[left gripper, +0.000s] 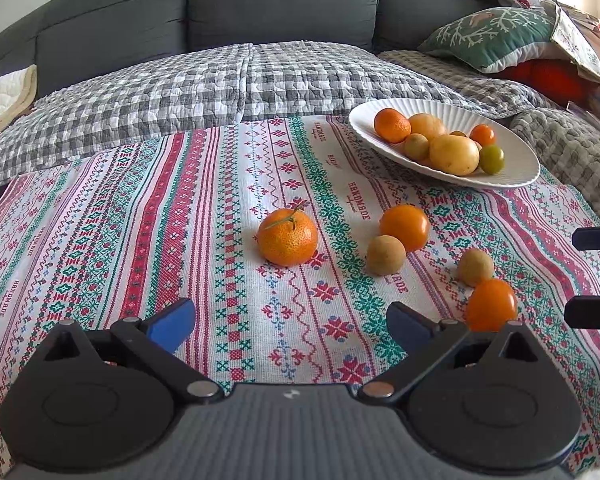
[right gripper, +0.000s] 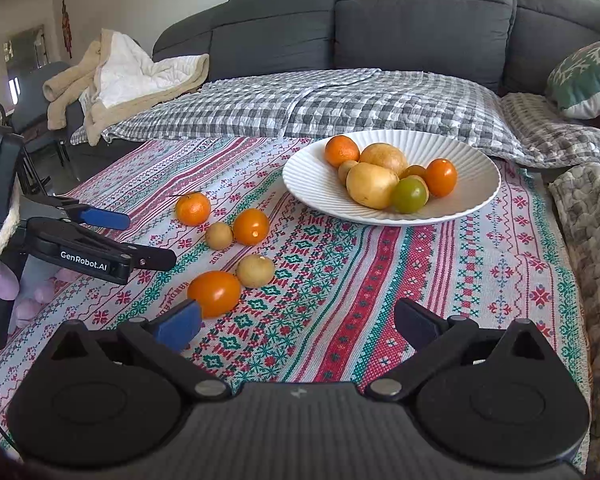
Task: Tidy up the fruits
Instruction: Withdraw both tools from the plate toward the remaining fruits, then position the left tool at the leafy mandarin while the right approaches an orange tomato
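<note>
A white ribbed plate (left gripper: pixel 512 176) (right gripper: pixel 472 160) holds several fruits at the far right of the patterned cloth. Loose on the cloth lie a stemmed mandarin (left gripper: pixel 287 237) (right gripper: pixel 193 208), an orange tomato (left gripper: pixel 405 227) (right gripper: pixel 251 226), a brown longan (left gripper: pixel 385 255) (right gripper: pixel 219 235), a second longan (left gripper: pixel 476 267) (right gripper: pixel 255 270) and a second orange tomato (left gripper: pixel 491 304) (right gripper: pixel 214 293). My left gripper (left gripper: pixel 291 322) (right gripper: pixel 142 236) is open and empty, short of the mandarin. My right gripper (right gripper: pixel 298 326) (left gripper: pixel 592 276) is open and empty, its left fingertip beside the near tomato.
A grey sofa (right gripper: pixel 420 20) with checked quilts (left gripper: pixel 220 88) stands behind the table. A green cushion (left gripper: pixel 496 36) lies at the right. A beige blanket (right gripper: pixel 112 80) is piled at the sofa's left. A knitted throw (right gripper: pixel 596 240) borders the table's right edge.
</note>
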Demonstrator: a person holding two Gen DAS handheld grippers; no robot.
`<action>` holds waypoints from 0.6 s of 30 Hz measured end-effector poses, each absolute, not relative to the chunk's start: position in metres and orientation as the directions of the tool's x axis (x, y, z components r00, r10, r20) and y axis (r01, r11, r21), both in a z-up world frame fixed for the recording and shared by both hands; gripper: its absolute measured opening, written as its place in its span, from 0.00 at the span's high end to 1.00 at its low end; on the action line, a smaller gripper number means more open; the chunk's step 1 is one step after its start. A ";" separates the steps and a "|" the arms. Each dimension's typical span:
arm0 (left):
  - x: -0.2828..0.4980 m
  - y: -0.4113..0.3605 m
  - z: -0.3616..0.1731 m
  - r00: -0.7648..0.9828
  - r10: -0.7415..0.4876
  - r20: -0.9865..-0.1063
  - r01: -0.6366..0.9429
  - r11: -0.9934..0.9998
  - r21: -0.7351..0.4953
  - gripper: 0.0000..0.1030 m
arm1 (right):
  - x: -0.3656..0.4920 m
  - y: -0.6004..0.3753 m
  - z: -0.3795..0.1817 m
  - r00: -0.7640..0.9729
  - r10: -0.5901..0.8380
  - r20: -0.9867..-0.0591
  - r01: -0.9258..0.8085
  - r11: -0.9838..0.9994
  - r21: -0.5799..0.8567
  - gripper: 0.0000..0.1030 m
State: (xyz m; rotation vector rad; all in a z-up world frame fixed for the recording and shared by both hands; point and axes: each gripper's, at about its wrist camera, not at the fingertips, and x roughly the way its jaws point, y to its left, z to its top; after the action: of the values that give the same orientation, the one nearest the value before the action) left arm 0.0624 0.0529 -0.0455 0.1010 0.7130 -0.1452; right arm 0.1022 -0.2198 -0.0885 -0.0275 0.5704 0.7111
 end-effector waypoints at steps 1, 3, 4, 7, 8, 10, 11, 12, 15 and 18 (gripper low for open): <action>0.064 0.053 -0.048 0.747 -0.098 -0.657 0.171 0.984 0.049 0.08 | 0.103 -0.218 -0.089 0.609 0.613 -0.504 -0.627 0.761 0.168 0.00; 0.065 0.052 -0.051 0.755 -0.101 -0.648 0.182 0.982 0.059 0.08 | 0.104 -0.212 -0.090 0.603 0.615 -0.509 -0.630 0.758 0.169 0.00; 0.066 0.052 -0.051 0.759 -0.104 -0.642 0.185 0.981 0.060 0.08 | 0.103 -0.209 -0.090 0.600 0.617 -0.509 -0.633 0.755 0.171 0.01; 0.071 0.051 -0.051 0.765 -0.109 -0.635 0.191 0.980 0.062 0.08 | 0.103 -0.200 -0.091 0.586 0.630 -0.510 -0.644 0.744 0.178 0.03; 0.072 0.050 -0.051 0.767 -0.110 -0.632 0.194 0.979 0.065 0.09 | 0.103 -0.197 -0.092 0.580 0.633 -0.513 -0.648 0.740 0.179 0.05; 0.076 0.050 -0.052 0.771 -0.112 -0.627 0.199 0.978 0.069 0.12 | 0.103 -0.191 -0.094 0.567 0.637 -0.523 -0.656 0.733 0.182 0.10; 0.078 0.049 -0.051 0.773 -0.113 -0.624 0.200 0.977 0.071 0.15 | 0.104 -0.189 -0.095 0.561 0.639 -0.527 -0.658 0.730 0.185 0.13; 0.080 0.049 -0.051 0.775 -0.113 -0.621 0.200 0.977 0.073 0.18 | 0.104 -0.186 -0.096 0.556 0.643 -0.527 -0.659 0.727 0.193 0.15; 0.085 0.048 -0.049 0.780 -0.114 -0.615 0.203 0.976 0.077 0.30 | 0.104 -0.180 -0.098 0.548 0.646 -0.532 -0.659 0.724 0.201 0.22; 0.089 0.048 -0.049 0.783 -0.114 -0.611 0.205 0.976 0.080 0.39 | 0.104 -0.177 -0.097 0.540 0.650 -0.535 -0.668 0.717 0.198 0.34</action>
State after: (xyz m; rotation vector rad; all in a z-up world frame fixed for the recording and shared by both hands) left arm 0.0892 0.0481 -0.0487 0.1449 0.6494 -0.1728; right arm 0.1037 -0.1770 -0.0969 -0.0309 0.6224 0.7837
